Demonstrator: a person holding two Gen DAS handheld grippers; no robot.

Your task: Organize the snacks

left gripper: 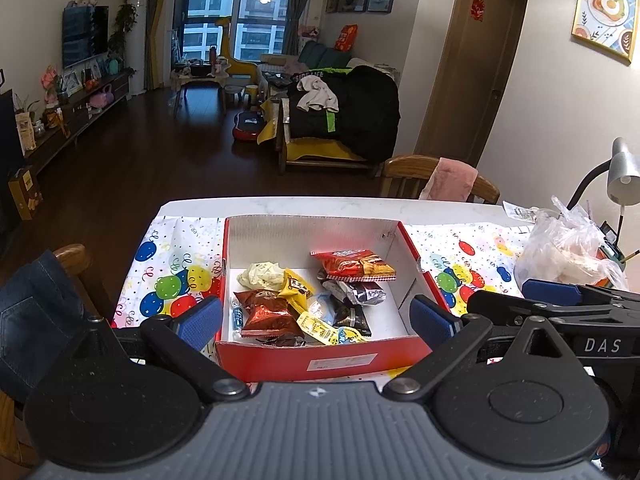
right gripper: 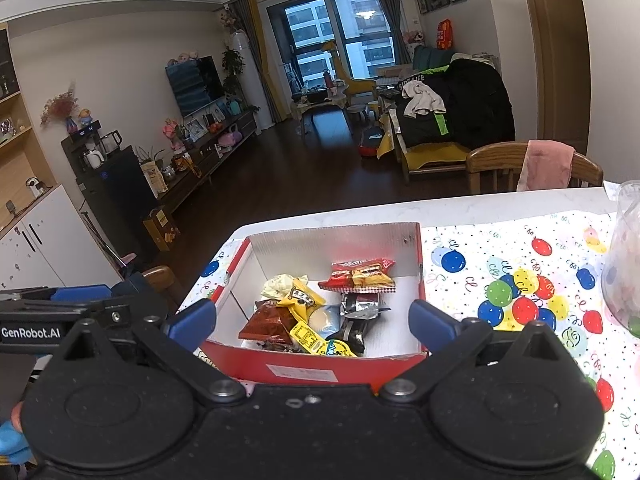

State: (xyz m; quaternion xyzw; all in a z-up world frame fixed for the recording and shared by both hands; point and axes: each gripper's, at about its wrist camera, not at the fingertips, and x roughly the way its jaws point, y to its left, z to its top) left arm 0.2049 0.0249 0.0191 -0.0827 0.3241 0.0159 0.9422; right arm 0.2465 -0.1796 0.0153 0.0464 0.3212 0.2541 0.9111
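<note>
A red cardboard box [left gripper: 320,362] with a white inside stands on the table's balloon-print cloth; it also shows in the right wrist view [right gripper: 316,372]. Several snack packets lie in it: a red chip bag [left gripper: 354,266] at the back, brown-red packets [left gripper: 266,312], yellow packets [left gripper: 296,286] and dark foil ones [left gripper: 352,304]. My left gripper [left gripper: 320,318] is open and empty, just before the box's near wall. My right gripper [right gripper: 314,320] is open and empty too, held alongside to the right; its body shows in the left wrist view [left gripper: 560,320].
A clear plastic bag [left gripper: 568,248] and a grey desk lamp [left gripper: 622,176] stand at the table's right. Wooden chairs stand at the far edge [left gripper: 440,178] and at the left [left gripper: 76,260]. Living room beyond.
</note>
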